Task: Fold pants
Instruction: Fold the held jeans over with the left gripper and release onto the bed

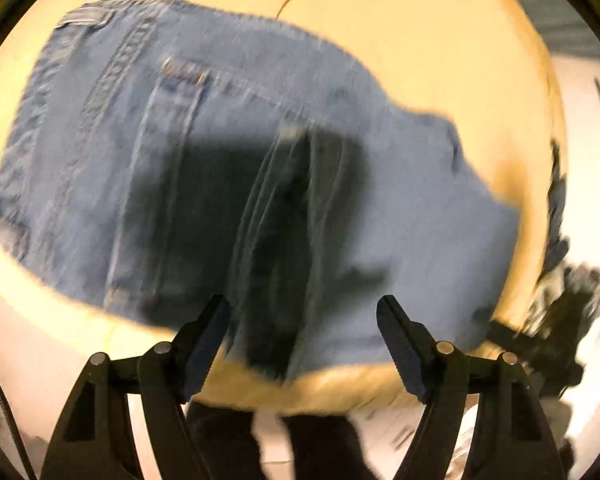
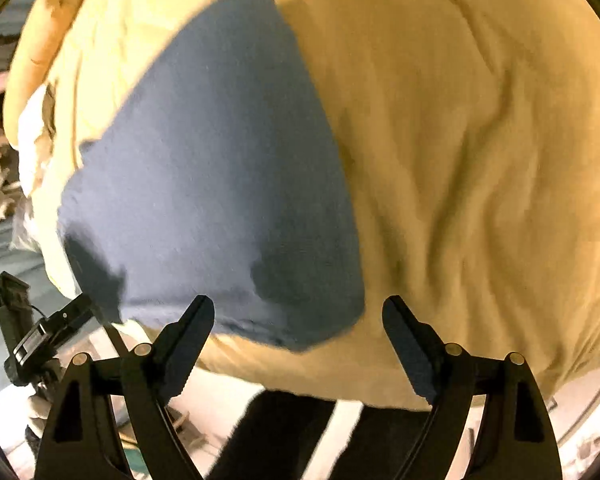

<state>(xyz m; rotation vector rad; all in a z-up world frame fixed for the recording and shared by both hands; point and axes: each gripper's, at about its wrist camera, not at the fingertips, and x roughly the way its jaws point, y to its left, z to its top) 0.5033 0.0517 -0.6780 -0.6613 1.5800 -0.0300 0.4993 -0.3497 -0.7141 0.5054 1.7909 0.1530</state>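
Note:
Blue denim pants (image 1: 204, 152) lie folded on a yellow blanket (image 1: 420, 40), waistband and back pocket toward the upper left in the left wrist view. My left gripper (image 1: 304, 316) is open and empty, just above the pants' near edge. In the right wrist view the pants (image 2: 220, 168) show as a plain blue folded panel at centre left. My right gripper (image 2: 298, 316) is open and empty over the near corner of that panel. Both views are motion-blurred.
The yellow blanket (image 2: 480, 160) is wrinkled and spreads wide to the right of the pants. The left gripper (image 2: 40, 336) shows at the lower left of the right wrist view. The person's dark legs (image 2: 292, 436) and pale floor lie below the blanket edge.

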